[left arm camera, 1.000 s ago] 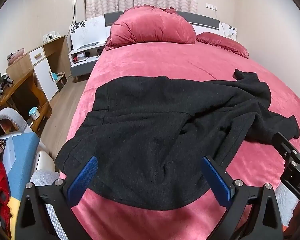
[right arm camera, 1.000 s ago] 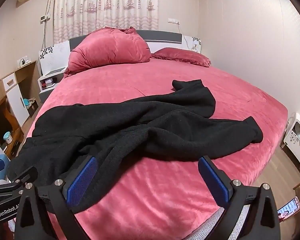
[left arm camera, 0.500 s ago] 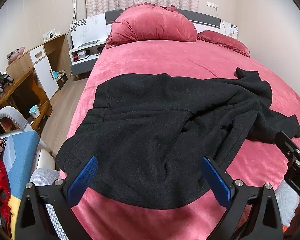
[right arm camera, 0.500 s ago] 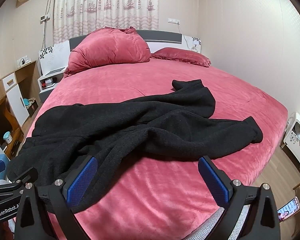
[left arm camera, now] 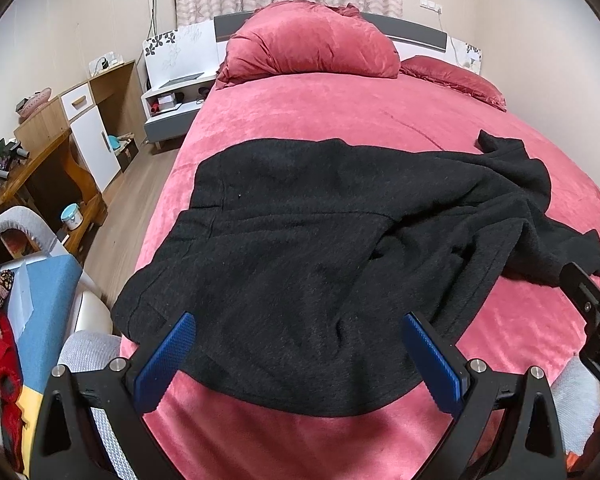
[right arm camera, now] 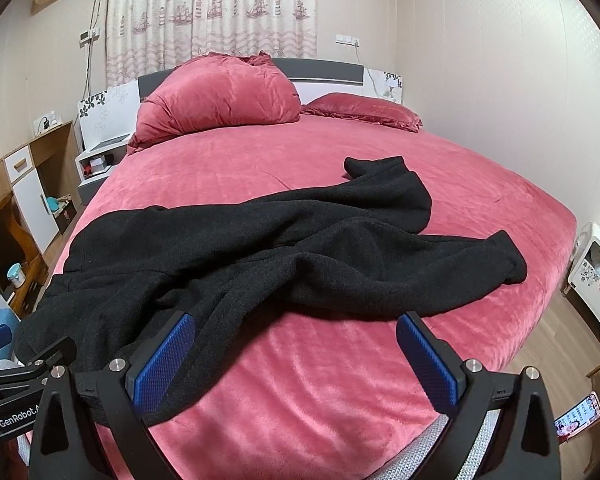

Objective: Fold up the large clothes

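Observation:
A large black woolly coat (left arm camera: 320,240) (right arm camera: 260,256) lies spread and rumpled across the near half of a red bed (left arm camera: 360,116) (right arm camera: 300,380). Its broad body is to the left and its sleeves trail off to the right (right arm camera: 500,260). My left gripper (left arm camera: 300,354) hovers open over the coat's near hem, with nothing between its blue pads. My right gripper (right arm camera: 296,354) stands open over the bare red cover just in front of the coat's near edge, holding nothing. Part of the right gripper's frame (left arm camera: 592,312) shows at the right edge of the left wrist view.
A big red cushion (left arm camera: 312,44) and a flat red pillow (left arm camera: 456,80) lie at the headboard. A white nightstand (left arm camera: 172,92) and a wooden desk (left arm camera: 40,152) stand left of the bed, with a blue-covered chair (left arm camera: 40,300) nearer. A white cabinet (right arm camera: 596,276) and a phone (right arm camera: 578,416) are on the right.
Both grippers have stayed open and nearly still. The left wrist view has tipped slightly downwards, so the coat sits a little higher in it.

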`<state>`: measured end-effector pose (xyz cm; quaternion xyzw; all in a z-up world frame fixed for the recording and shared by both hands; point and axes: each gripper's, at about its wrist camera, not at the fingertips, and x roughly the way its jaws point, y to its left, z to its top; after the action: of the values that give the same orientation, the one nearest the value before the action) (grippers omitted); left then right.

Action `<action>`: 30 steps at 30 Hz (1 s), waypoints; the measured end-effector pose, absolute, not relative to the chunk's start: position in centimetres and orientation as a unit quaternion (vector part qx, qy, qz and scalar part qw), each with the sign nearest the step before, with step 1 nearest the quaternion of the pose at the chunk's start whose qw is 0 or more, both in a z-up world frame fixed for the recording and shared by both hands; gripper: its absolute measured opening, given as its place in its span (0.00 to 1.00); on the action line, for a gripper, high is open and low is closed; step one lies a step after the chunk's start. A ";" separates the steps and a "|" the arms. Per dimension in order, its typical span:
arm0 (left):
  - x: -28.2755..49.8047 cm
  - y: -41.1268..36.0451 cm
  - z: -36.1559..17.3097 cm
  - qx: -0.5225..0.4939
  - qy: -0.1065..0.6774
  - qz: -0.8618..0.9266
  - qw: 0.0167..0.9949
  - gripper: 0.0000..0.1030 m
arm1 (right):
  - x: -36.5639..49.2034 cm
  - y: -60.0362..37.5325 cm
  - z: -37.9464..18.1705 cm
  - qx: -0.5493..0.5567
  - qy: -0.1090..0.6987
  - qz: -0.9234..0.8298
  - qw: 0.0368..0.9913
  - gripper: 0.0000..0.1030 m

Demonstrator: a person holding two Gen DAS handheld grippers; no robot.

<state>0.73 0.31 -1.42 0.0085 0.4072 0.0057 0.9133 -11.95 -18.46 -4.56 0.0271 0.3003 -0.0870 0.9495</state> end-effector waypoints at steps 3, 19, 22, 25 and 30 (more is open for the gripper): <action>0.9 0.4 -1.7 0.008 0.411 0.007 0.911 1.00 | -11.9 -18.5 -4.6 0.027 0.301 -0.087 0.949 1.00; 1.6 1.4 -2.5 -0.021 0.435 -0.042 0.899 1.00 | -11.5 -18.8 -5.0 0.032 0.308 -0.086 0.947 1.00; 1.9 2.6 -3.0 -0.067 0.438 -0.089 0.892 1.00 | -11.3 -19.0 -5.1 0.032 0.311 -0.084 0.946 1.00; 2.6 4.2 -3.4 -0.101 0.443 -0.089 0.886 1.00 | -10.5 -19.3 -5.6 0.033 0.322 -0.064 0.944 1.00; 3.6 7.1 -3.1 -0.135 0.425 -0.085 0.891 1.00 | -9.0 -21.2 -7.7 0.076 0.366 -0.046 0.927 0.99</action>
<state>3.55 7.14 -3.08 -0.1353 0.4250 -0.0855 0.8909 -8.95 -21.20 -7.65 0.0759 0.3656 -0.0457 0.9266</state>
